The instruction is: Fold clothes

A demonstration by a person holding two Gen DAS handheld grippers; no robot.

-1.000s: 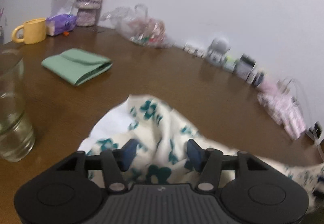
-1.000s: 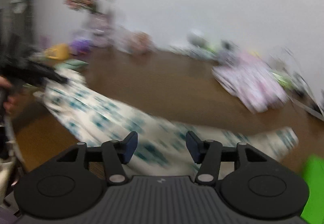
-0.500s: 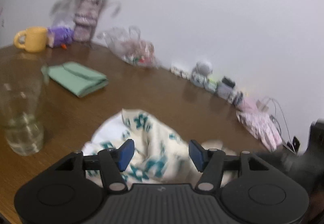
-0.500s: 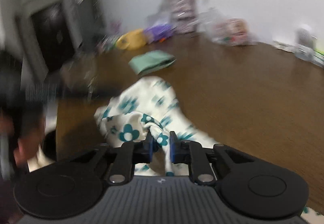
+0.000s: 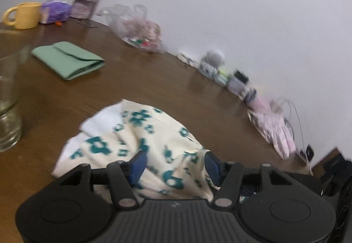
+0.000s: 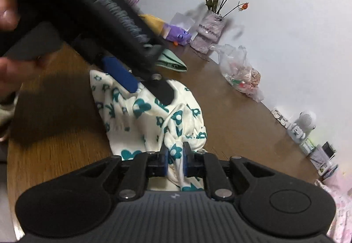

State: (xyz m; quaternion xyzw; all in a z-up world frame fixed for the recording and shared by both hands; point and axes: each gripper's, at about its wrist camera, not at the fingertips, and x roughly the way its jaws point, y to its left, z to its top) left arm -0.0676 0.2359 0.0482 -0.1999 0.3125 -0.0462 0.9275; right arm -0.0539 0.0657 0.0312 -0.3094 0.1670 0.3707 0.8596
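A cream garment with teal flowers (image 5: 140,133) lies bunched on the brown table (image 5: 154,80). My left gripper (image 5: 175,166) is open, its blue pads (image 5: 138,165) standing on either side of the cloth. In the right wrist view the garment (image 6: 140,111) is gathered in a heap, and my right gripper (image 6: 175,158) is shut on a bunched fold of it. The left gripper (image 6: 143,82) reaches in from the upper left over the heap. A folded green cloth (image 5: 68,59) lies at the left.
A drinking glass (image 5: 8,102) stands at the near left. A yellow mug (image 5: 23,15), a purple packet (image 5: 56,12), a flower vase (image 6: 209,29) and a plastic bag (image 5: 136,29) stand at the back. Small items (image 5: 233,80) and a pink cloth (image 5: 272,128) line the wall.
My right gripper went from open over the spread garment to shut on a fold, then carried it left beside the left gripper. The garment is now bunched. The left gripper stayed open.
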